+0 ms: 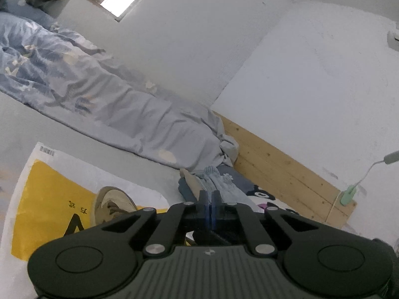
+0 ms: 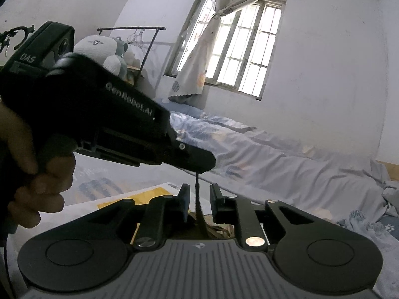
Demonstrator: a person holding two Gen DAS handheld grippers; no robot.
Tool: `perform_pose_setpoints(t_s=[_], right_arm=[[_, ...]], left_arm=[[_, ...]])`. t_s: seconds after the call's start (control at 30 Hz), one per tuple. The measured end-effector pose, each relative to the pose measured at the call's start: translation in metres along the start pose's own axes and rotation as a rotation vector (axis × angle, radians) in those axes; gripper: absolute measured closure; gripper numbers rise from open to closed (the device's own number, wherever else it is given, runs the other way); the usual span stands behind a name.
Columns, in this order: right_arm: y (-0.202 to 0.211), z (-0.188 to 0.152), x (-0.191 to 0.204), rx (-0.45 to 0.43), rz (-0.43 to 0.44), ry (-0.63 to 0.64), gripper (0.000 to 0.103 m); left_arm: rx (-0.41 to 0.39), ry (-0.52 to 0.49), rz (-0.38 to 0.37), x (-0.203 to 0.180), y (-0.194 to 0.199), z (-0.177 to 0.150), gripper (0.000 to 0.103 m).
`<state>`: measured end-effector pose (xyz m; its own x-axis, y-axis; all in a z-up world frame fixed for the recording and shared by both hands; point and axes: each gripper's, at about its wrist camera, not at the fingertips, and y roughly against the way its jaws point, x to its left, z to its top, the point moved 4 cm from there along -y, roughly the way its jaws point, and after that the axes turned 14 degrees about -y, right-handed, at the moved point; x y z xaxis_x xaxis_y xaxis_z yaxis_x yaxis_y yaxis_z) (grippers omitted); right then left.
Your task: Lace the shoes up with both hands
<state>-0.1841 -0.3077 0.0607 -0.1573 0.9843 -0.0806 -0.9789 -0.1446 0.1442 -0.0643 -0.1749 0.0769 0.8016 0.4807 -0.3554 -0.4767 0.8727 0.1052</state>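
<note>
The left gripper [image 2: 202, 168] has its jaws clamped on the brown shoelace [image 2: 198, 204], which hangs taut and upright straight down between the right gripper's [image 2: 198, 200] parted jaws, touching neither, toward the shoe [image 1: 112, 206] below.

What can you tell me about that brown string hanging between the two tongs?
The shoelace is a thin, dark brown cord, fuzzy-looking, pulled straight and upright. Its top end is pinched in the shut left tongs. It drops through the gap of the right tongs, whose pads stand apart from it, down toward the tan shoe below.
</note>
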Motion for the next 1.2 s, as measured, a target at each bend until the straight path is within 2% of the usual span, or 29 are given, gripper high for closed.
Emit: perform_pose_setpoints(t_s=[0.23, 0.3, 0.5, 0.87, 0.9, 1.03, 1.07, 1.2], right_arm=[[-0.001, -0.001, -0.002, 0.013, -0.004, -0.005, 0.089], [-0.002, 0.000, -0.002, 0.017, -0.003, -0.005, 0.095], [-0.004, 0.001, -0.004, 0.031, -0.001, -0.013, 0.100], [-0.005, 0.001, -0.004, 0.037, -0.001, -0.013, 0.101], [-0.005, 0.001, -0.005, 0.036, -0.001, -0.013, 0.101], [-0.006, 0.003, -0.008, 0.026, -0.010, -0.019, 0.101], [-0.007, 0.004, -0.010, 0.024, -0.015, -0.021, 0.101], [-0.008, 0.014, -0.027, -0.005, -0.074, -0.019, 0.101]], left_arm=[[0.020, -0.048, -0.006, -0.007, 0.000, -0.004, 0.103], [0.023, -0.049, -0.006, -0.006, 0.000, -0.003, 0.103], [0.027, -0.043, -0.009, -0.004, -0.002, -0.001, 0.103], [0.020, -0.019, -0.009, 0.000, 0.001, -0.001, 0.103], [0.016, -0.015, 0.002, 0.001, 0.002, -0.001, 0.101], [0.012, 0.027, 0.050, 0.011, 0.005, 0.001, 0.070], [0.008, 0.036, 0.061, 0.014, 0.007, 0.002, 0.066], [0.054, 0.006, 0.170, 0.026, 0.009, 0.003, 0.066]])
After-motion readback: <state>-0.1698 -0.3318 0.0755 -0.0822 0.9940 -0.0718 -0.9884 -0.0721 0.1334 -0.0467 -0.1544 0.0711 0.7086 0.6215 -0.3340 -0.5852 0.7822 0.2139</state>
